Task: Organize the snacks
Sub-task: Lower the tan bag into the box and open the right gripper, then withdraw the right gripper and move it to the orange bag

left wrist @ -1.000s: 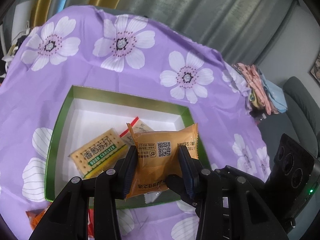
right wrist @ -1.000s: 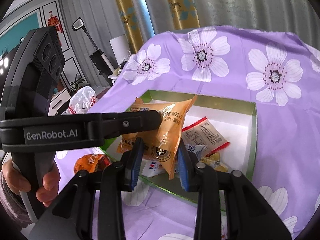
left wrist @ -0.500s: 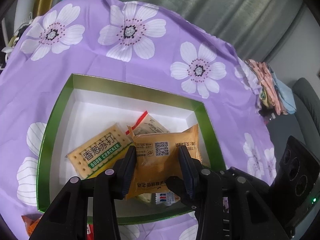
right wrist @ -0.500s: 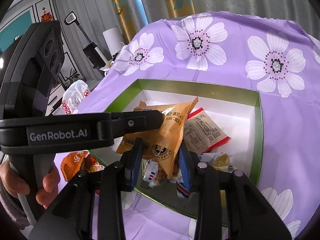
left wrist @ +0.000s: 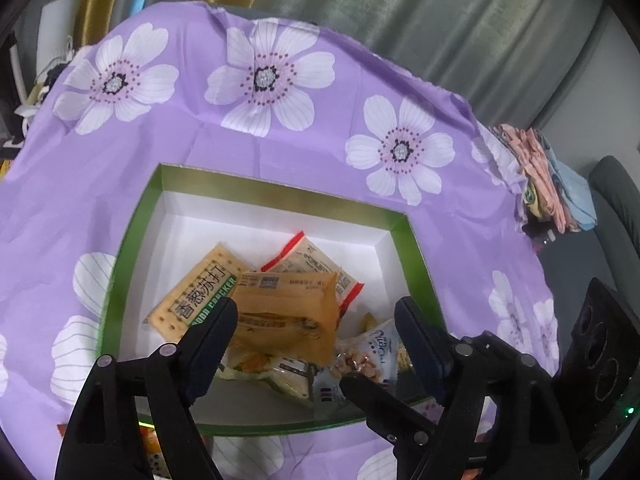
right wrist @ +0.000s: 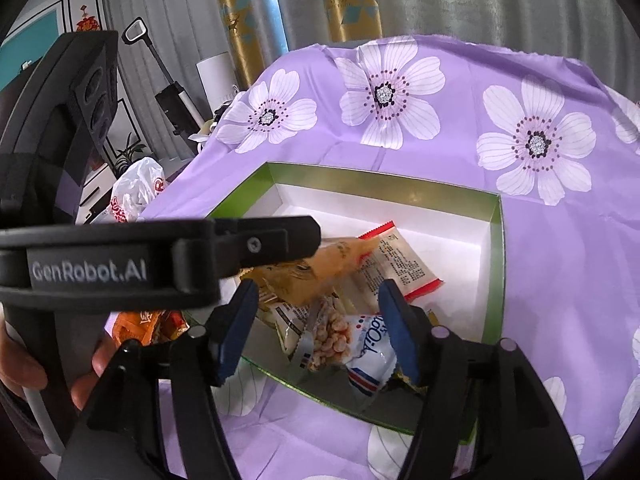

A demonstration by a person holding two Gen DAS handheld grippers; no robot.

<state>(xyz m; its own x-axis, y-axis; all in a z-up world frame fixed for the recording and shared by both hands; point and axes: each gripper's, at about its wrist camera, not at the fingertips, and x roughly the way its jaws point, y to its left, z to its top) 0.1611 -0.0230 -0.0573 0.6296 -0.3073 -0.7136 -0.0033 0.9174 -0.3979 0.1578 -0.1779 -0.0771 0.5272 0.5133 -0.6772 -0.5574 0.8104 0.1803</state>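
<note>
A green box with white inside [left wrist: 276,190] [right wrist: 494,240] sits on the purple flowered cloth. In it lie a soda cracker pack [left wrist: 196,304], a red-edged packet [left wrist: 316,256] [right wrist: 404,264], a white-blue peanut bag [left wrist: 368,356] [right wrist: 352,344] and an orange snack packet [left wrist: 284,314] [right wrist: 320,270], blurred, on the pile. My left gripper [left wrist: 316,336] is open above the box, the orange packet loose between its jaws. My right gripper [right wrist: 316,328] is open and empty over the box's near edge. The left gripper's finger crosses the right wrist view [right wrist: 248,248].
More orange packets [right wrist: 148,320] lie on the cloth left of the box. Folded clothes [left wrist: 544,176] sit past the table's right edge, a white plastic bag [right wrist: 136,192] past its left. Curtains hang behind.
Both grippers have opened. The left gripper has let go of the orange packet, which has dropped onto the pile in the box. Both views sit closer over the box.
</note>
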